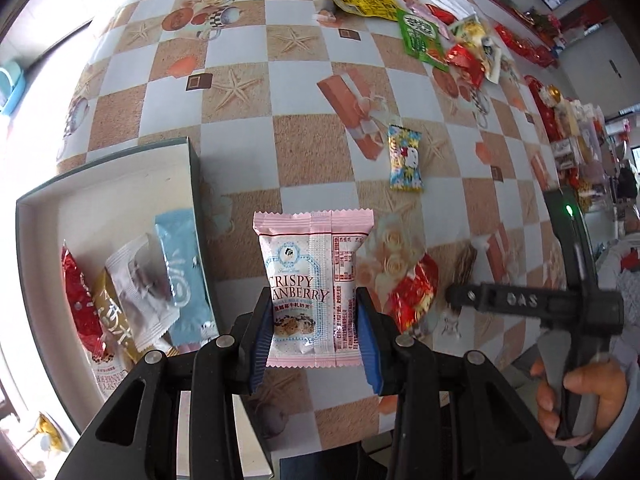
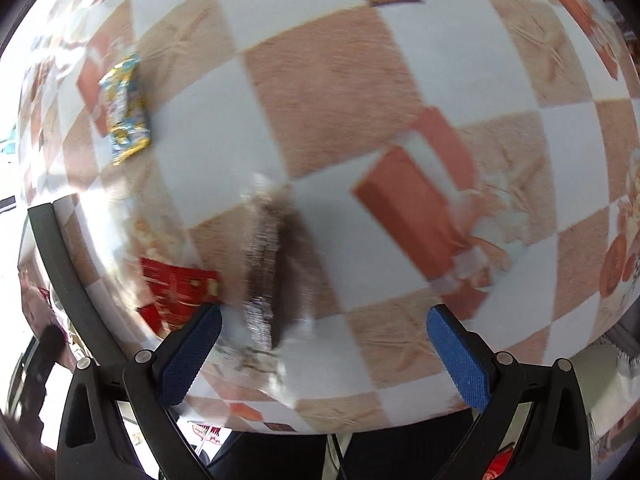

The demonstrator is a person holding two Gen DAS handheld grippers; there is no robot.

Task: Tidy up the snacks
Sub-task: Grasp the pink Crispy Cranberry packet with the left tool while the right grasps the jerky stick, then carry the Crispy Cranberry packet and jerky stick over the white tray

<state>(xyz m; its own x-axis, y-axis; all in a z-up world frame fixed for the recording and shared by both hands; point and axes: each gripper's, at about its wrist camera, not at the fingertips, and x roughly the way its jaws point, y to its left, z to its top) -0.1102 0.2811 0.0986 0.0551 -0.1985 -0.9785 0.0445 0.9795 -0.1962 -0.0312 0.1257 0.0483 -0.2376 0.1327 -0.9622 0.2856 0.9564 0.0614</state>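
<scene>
Grip confirmed on left gripper (image 1: 316, 330): its 2 blue pads clamp the sides of a pink cranberry crisp packet (image 1: 313, 284), which stands upright between them above the checkered tablecloth (image 1: 304, 92). Just left of the packet sits a dark-rimmed box (image 1: 192, 168), holding 5 visible snacks: a light blue packet (image 1: 182, 272), a white wrapper (image 1: 136, 276), a gold packet (image 1: 110, 312), a red packet (image 1: 78, 296) and a second cranberry packet (image 1: 106, 372) partly buried at the near edge.

On the cloth to the right lie a red candy wrapper (image 1: 412, 292) and a brown foil candy (image 1: 466, 264); farther off lies a blue-and-yellow cartoon candy (image 1: 405, 158). A mixed pile including a green packet (image 1: 420, 36) and a yellow packet (image 1: 366, 4) sits at the far right.

Right gripper (image 2: 324, 320) stands wide, nothing between its pads, pointing down over the table; the blurred brown foil candy lies just inside its left pad, contact not determinable. A hand (image 1: 580, 396) holds that tool's handle.
</scene>
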